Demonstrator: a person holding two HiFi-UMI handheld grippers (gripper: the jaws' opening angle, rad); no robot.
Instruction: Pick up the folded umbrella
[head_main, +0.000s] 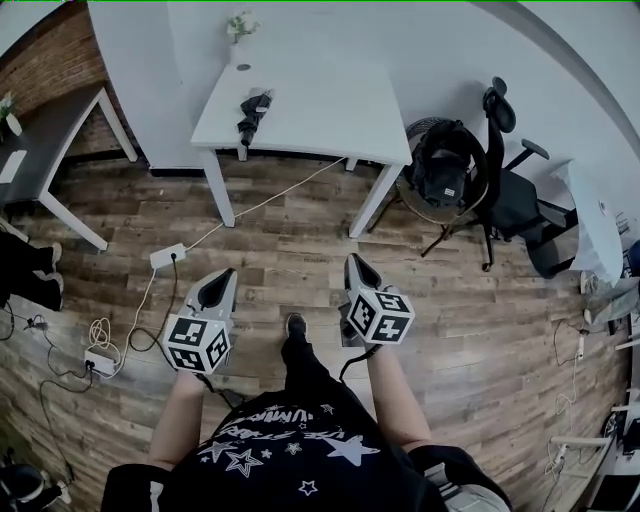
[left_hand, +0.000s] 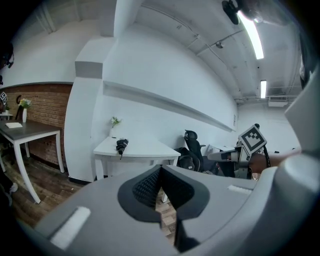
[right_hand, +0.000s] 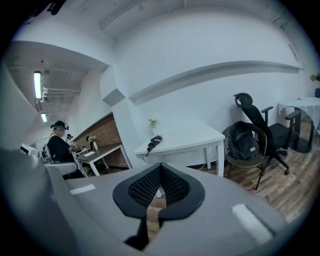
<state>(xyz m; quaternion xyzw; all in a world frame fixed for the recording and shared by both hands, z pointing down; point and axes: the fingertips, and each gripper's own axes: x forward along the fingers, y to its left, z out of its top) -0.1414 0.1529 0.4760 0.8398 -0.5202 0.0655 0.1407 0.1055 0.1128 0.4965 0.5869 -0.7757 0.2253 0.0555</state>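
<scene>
Approach step: my left tool (head_main: 218, 285) and right tool (head_main: 358, 268) are clenched empty, well apart from the folded umbrella (head_main: 254, 110) near the desk's (head_main: 330, 120) left edge, so next I close in and unclench one.

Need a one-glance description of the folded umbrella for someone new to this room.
Find the white table against the white wall. Toward its left end in the head view, near a small plant, lies the folded umbrella: the only long black bundle on that top.

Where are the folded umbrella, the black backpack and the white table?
folded umbrella (head_main: 254, 113), head view, middle of its black fabric.
black backpack (head_main: 440, 166), head view, middle of its front.
white table (head_main: 322, 110), head view, bare part of its top.
</scene>
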